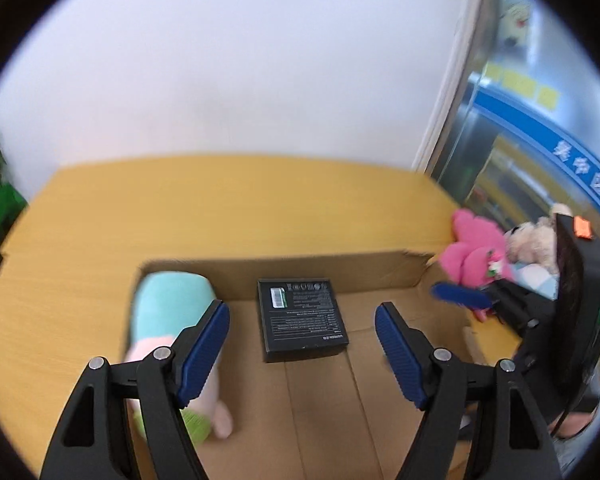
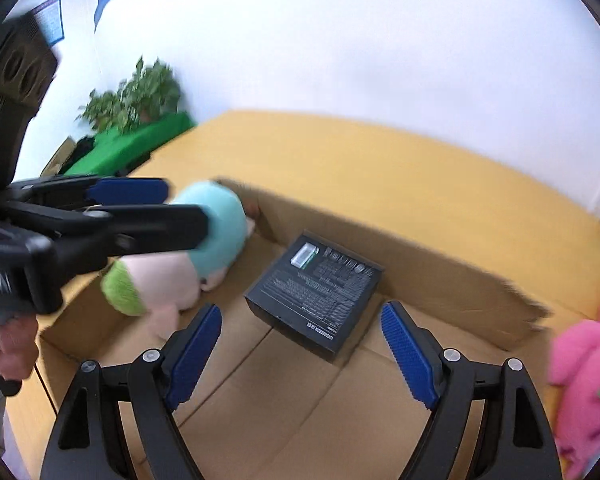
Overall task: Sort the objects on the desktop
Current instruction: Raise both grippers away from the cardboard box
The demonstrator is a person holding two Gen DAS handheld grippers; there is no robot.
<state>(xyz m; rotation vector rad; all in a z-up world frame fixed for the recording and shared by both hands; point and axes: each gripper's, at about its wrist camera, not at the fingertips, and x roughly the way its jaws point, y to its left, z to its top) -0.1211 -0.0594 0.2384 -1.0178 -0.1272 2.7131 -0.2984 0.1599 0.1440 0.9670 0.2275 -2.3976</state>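
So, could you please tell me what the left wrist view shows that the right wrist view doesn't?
Only the left wrist view shows the beige teddy bear beside the pink plush toy, and the glass door at right. Only the right wrist view shows the wall posters and the hand holding the left tool. Both show the cardboard box, with the black product box and the teal-and-pink plush inside, and the potted plant.

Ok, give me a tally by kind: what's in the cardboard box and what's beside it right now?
In the box:
Plush toys: 1, teal and pink plush
Black boxes: 1, black box
Beside it:
Plush toys: 2, pink plush and beige plush
Total: 4
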